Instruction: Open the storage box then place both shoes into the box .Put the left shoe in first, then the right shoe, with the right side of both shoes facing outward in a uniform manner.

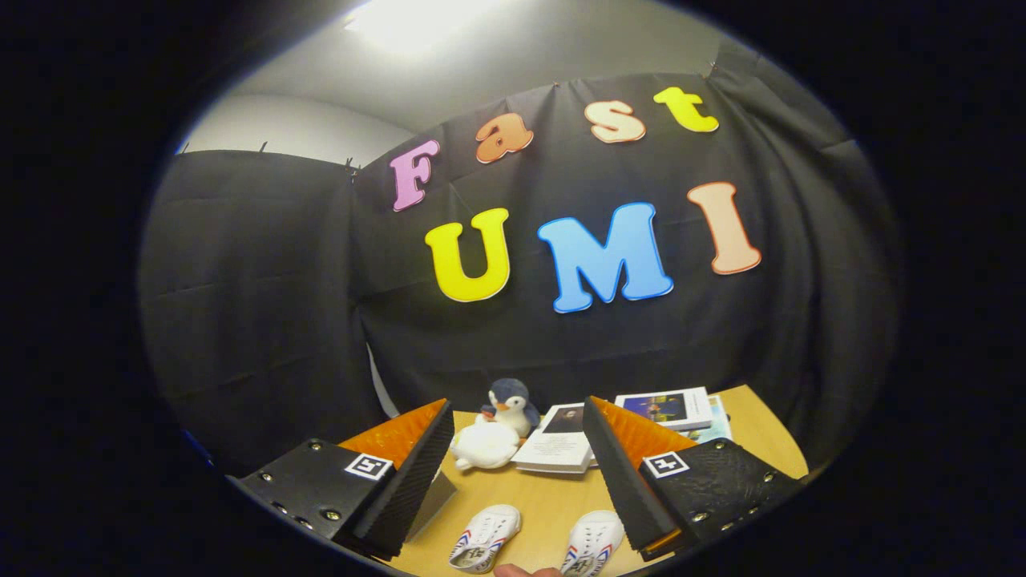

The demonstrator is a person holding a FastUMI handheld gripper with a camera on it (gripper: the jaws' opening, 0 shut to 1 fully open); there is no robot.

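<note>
Fingers (pixel 519 465) spread wide apart, ribbed inner faces, holding nothing, raised above a smooth pale wooden table (pixel 553 501). Between them: two small white perforated clog-style shoes, left one (pixel 483 538) beside right one (pixel 593 541). Beyond: a round plush penguin (pixel 510 405), a soft white plush toy (pixel 484 445), flat glossy booklets (pixel 559 442).

Black cloth wall (pixel 264 320) enclosed the booth ahead of me, clipped along its upper edge. Above it I saw a white wall (pixel 296 128) and a lit ceiling panel (pixel 417 20). A wooden table (pixel 553 501) stood below.
</note>
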